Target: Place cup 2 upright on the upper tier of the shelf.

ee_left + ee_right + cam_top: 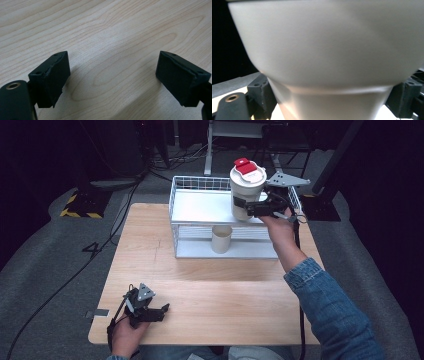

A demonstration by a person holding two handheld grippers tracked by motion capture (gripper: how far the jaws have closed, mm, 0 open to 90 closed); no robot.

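Note:
A tall white cup with a red-and-white lid [246, 190] is held upright over the top shelf of a white wire rack [200, 206]. My right gripper [254, 209] is shut on its lower body; in the right gripper view the cup's white wall [327, 50] fills the space between the jaws. A smaller beige cup [221, 239] stands on the rack's lower shelf. My left gripper [161, 311] rests open near the table's front left corner. In the left gripper view its pads [53, 75] stand wide apart over bare wood.
The wooden table [210, 290] has broad free room in front of the rack. Cables run across the grey floor at the left, and a black stand with yellow-black tape [82, 202] sits beyond the table's far left corner.

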